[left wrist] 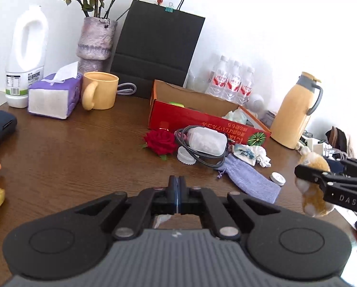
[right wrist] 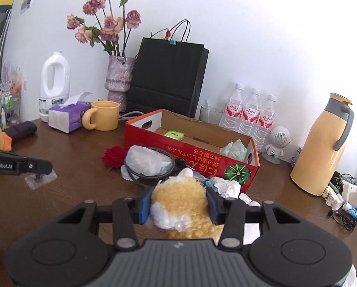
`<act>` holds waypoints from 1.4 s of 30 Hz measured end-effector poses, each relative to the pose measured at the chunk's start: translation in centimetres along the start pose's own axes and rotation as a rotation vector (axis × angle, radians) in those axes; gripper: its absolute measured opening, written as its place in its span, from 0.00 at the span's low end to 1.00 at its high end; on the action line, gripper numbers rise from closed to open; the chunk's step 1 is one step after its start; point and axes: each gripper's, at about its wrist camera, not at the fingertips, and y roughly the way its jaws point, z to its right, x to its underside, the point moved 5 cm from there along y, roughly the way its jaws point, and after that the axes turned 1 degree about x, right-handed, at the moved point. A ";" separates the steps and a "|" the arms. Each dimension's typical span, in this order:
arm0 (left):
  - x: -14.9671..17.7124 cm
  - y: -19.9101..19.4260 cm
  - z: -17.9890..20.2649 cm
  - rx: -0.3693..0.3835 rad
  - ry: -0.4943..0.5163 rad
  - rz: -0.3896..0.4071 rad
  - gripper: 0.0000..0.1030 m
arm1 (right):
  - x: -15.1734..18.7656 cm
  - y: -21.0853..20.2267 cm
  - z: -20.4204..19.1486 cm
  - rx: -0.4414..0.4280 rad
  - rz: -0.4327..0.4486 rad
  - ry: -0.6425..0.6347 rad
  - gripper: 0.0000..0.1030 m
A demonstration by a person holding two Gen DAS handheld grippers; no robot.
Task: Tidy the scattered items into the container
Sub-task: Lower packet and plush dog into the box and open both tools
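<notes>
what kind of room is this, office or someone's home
Most likely a home, a lived-in desk or side table against a wall. A vase of dried roses, a tissue pack beside a yellow mug, and a thermos jug all sit on the wooden tabletop.

The right gripper (left wrist: 305, 177) runs off the left view's edge. The toy (right wrist: 178, 205) hides the table (right wrist: 58, 203) behind it. The box (right wrist: 190, 153) print is too small to read.
</notes>
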 end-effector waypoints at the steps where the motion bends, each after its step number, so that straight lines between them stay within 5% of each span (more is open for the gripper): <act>1: -0.1 -0.6 0.2 -0.003 0.006 0.007 0.01 | 0.1 -0.5 -0.1 0.000 0.008 0.004 0.44; 13: -3.3 -0.7 4.7 0.073 0.110 0.058 0.01 | -0.8 -3.2 1.5 0.043 0.051 -0.038 0.44; 24: -13.7 11.2 6.0 0.088 0.151 0.038 0.01 | -9.2 7.3 6.0 0.033 0.107 -0.315 0.44; 31: -19.6 23.4 6.2 0.045 0.133 -0.048 0.01 | -13.6 19.6 8.5 -0.123 0.015 -0.524 0.44; 36: -17.6 31.2 4.7 -0.049 0.107 -0.190 0.01 | -12.1 26.7 9.3 -0.293 -0.106 -0.515 0.44; 42: -14.4 35.7 4.6 -0.039 0.080 -0.320 0.01 | -9.4 31.8 9.8 -0.455 -0.307 -0.471 0.45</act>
